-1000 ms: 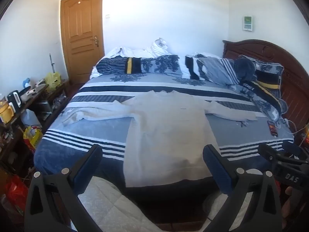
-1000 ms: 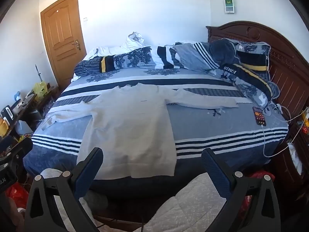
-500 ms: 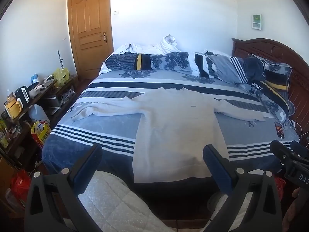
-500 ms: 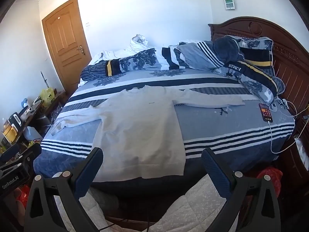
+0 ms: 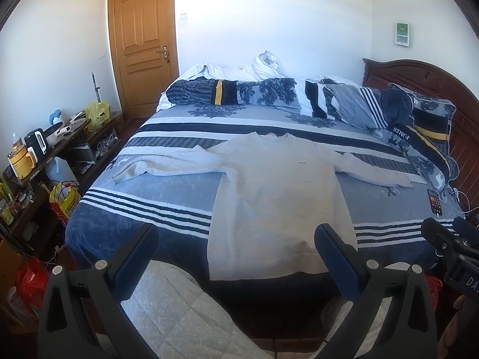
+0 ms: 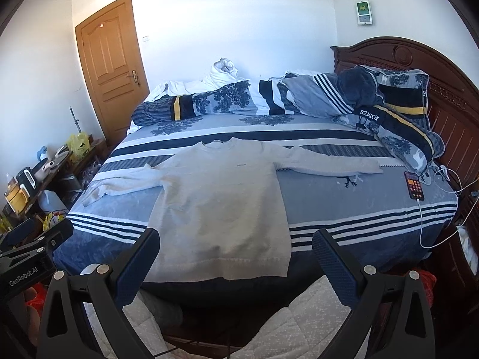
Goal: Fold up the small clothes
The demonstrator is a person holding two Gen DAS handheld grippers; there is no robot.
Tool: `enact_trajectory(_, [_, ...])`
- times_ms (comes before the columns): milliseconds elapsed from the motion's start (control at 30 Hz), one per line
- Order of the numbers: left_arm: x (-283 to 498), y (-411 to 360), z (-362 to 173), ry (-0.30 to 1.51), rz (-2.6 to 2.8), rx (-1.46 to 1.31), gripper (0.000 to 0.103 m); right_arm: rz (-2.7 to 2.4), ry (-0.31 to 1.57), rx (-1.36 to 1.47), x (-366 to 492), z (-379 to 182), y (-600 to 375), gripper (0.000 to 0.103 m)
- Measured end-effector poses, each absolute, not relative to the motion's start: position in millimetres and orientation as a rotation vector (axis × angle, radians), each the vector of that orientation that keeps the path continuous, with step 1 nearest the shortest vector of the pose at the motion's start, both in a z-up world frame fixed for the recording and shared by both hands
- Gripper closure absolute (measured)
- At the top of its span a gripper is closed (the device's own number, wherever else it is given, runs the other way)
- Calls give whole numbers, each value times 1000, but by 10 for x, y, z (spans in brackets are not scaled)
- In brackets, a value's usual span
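A white long-sleeved sweater (image 5: 278,191) lies flat and face up on the striped blue bed (image 5: 143,209), sleeves spread to both sides, hem at the near edge. It also shows in the right wrist view (image 6: 221,203). My left gripper (image 5: 236,254) is open and empty, held off the foot of the bed in front of the hem. My right gripper (image 6: 235,254) is open and empty, also short of the hem. Neither touches the sweater.
A phone (image 6: 414,189) on a white cable lies at the bed's right edge. Pillows and bunched bedding (image 5: 299,95) line the far side by the wooden headboard (image 6: 434,68). A cluttered low shelf (image 5: 36,155) stands on the left, a door (image 5: 143,48) behind.
Both grippers have risen and pulled back a little from the bed, so more of the room shows. The sweater has not moved. Both jaws stay open.
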State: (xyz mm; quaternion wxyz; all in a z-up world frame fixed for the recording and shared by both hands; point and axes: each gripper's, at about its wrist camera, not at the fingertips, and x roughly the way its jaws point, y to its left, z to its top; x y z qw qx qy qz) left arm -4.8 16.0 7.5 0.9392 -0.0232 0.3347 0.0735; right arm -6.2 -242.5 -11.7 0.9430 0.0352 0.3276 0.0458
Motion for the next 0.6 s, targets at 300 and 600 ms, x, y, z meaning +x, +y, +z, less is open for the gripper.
enact_trajectory(300, [-24,166,55,692,157,-45,0,105,671,80,-61,-134,-2443,0])
enact_trajectory(600, [-43,181,37,692,157,-45,0,107,672,79,-59,-138,-2432,0])
